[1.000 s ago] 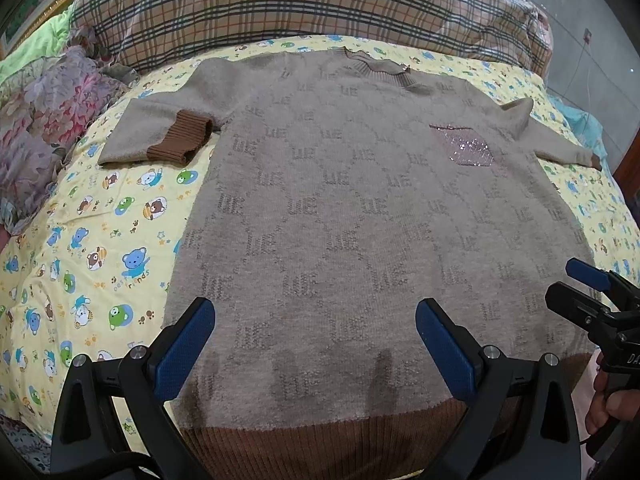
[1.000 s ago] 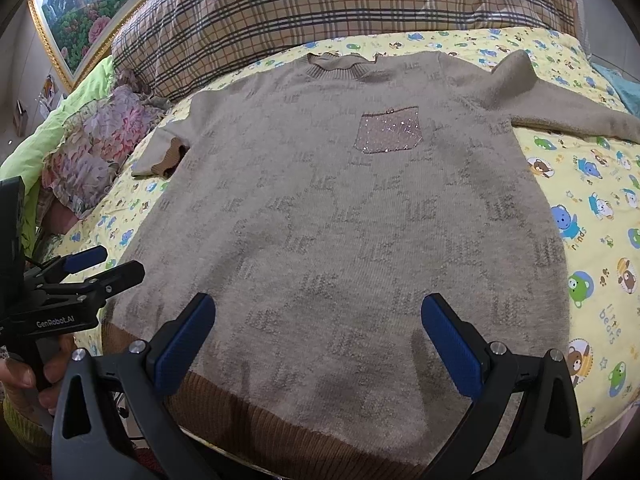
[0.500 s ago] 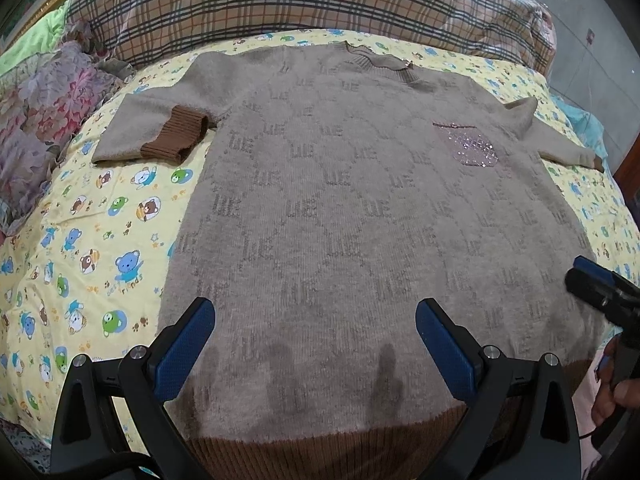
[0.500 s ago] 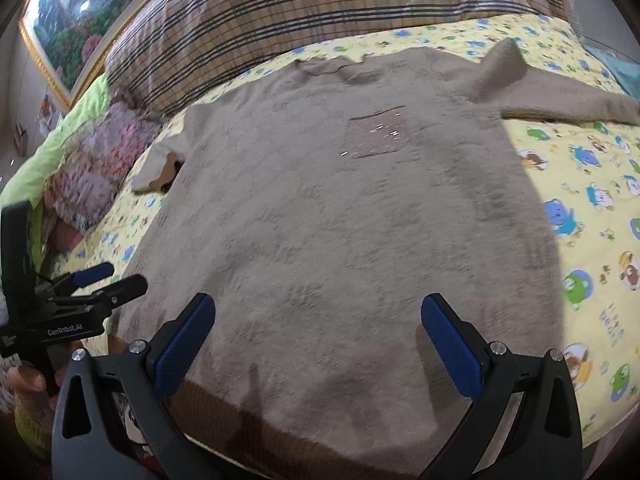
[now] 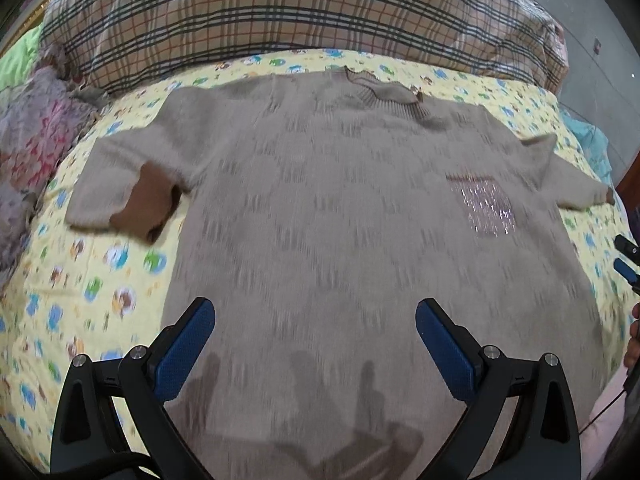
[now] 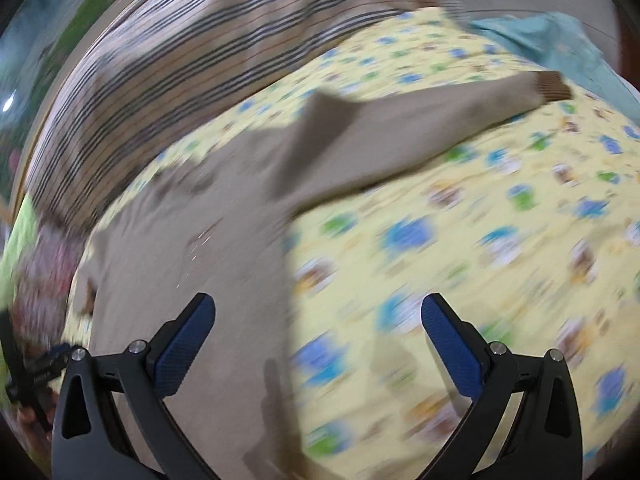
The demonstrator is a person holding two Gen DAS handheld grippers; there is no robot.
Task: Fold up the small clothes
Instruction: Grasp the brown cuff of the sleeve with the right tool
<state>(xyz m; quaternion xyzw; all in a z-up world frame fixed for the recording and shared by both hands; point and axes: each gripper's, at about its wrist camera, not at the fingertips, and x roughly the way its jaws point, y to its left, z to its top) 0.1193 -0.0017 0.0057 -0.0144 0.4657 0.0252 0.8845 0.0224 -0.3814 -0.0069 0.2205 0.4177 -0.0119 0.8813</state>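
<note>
Both grippers are seen with their blue-padded jaws spread wide and nothing gripped between them. By the left gripper (image 5: 315, 342) a place is kept above the lower body of the sweater (image 5: 360, 220), its fingers (image 5: 184, 346) framing bare knit without contact that can be made out. By the right gripper (image 6: 318, 344) the sweater's edge is straddled: one finger is seen over the taupe knit (image 6: 192, 280), the other over the yellow cartoon-print sheet (image 6: 460, 240); whether the cloth is touched cannot be told, the right wrist view being heavily blurred.

No containers are shown. The sweater is laid flat, front up, on the sheet (image 5: 80, 280), its neckline toward the plaid pillow (image 5: 280, 12) at the far end. A sparkly chest pocket (image 5: 486, 210) is seen on the front. One sleeve is folded back on itself, its brown cuff (image 5: 146, 208) lying beside the body; the other sleeve (image 6: 420, 128) is stretched out across the sheet, ending in a brown cuff near a teal cloth (image 6: 552, 40). A floral cloth (image 5: 32, 148) is bunched at the sheet's edge. At the rim of the left wrist view, the right gripper's tips (image 5: 626, 258) are caught just off the sweater's side.
</note>
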